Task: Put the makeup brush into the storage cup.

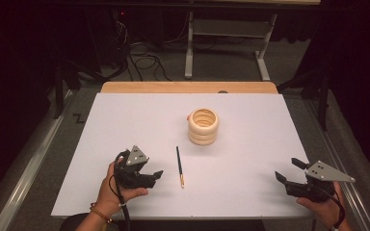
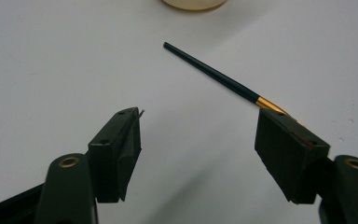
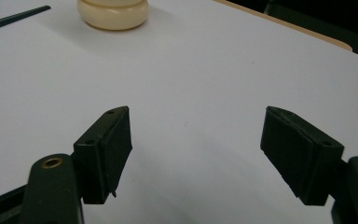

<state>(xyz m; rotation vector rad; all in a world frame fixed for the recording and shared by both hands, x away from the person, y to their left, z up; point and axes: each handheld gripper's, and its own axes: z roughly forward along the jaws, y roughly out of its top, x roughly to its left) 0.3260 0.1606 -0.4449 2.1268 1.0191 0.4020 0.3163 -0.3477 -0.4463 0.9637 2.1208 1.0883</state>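
Nearest me, my left gripper (image 1: 155,175) sits low over the near-left part of the white table (image 1: 125,120), held in the left hand (image 1: 113,190). Its jaws stand spread with nothing between them; I see bare white surface in the gap in the left gripper view. My right gripper (image 1: 288,170) rests at the near-right edge in the right hand (image 1: 323,206), jaws spread wide and empty.

Just beyond the left gripper lies the paintbrush (image 1: 179,166), flat on the table, dark handle pointing away from me and its gold ferrule toward me. In the left gripper view the ferrule end runs behind the right-hand jaw; I cannot tell whether it touches.

Farther out, near the middle of the table, stands the stack of cream rings (image 1: 203,126), well apart from the brush and both grippers.
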